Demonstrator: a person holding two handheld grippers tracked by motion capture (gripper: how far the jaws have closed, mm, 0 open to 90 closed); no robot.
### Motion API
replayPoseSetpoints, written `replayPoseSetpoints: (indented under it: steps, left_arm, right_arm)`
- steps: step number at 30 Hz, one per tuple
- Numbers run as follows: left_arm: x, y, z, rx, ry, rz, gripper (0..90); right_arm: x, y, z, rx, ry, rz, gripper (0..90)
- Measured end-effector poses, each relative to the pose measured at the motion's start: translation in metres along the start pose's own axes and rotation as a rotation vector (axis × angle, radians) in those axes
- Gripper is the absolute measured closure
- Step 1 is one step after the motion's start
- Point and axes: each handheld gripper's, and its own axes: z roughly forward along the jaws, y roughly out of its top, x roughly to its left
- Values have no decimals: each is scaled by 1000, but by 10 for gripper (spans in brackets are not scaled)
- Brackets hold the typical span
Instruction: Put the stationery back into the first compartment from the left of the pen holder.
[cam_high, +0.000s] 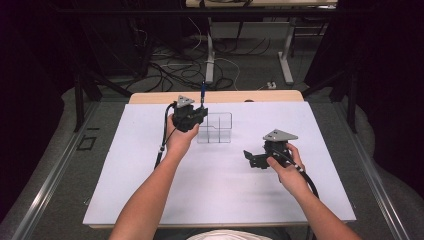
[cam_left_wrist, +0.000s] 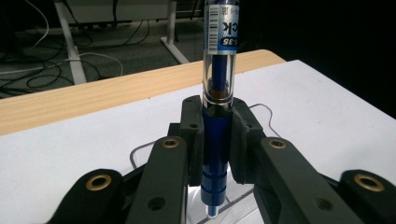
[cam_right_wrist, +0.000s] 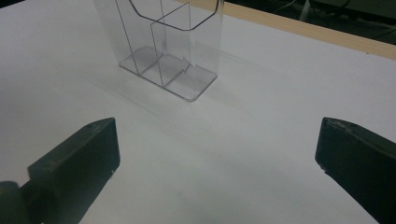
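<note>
Right tool (cam_right_wrist: 217, 154) near desk's (cam_high: 150, 190) right edge, jaws wide apart, empty. Left tool (cam_left_wrist: 216, 140) clamps upright blue pen (cam_left_wrist: 215, 140) over clear organizer (cam_high: 215, 128) toward the far edge.

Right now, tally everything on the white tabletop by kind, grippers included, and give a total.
Blue pens with a clear upper barrel: 1, upright in the left gripper
Clear plastic divided organisers: 1
Black two-jaw grippers: 2, left and right gripper
Total: 4
</note>
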Motion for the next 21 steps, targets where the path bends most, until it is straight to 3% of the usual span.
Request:
replayPoseSetpoints:
  steps: [9,21]
  left_arm:
    - [5,-5,7,36,16,-23,787]
    - [6,-9,14,62,34,-23,785]
  right_arm:
    - [1,-2,2,1,6,2,0]
    - [2,-3,3,13,16,1,0]
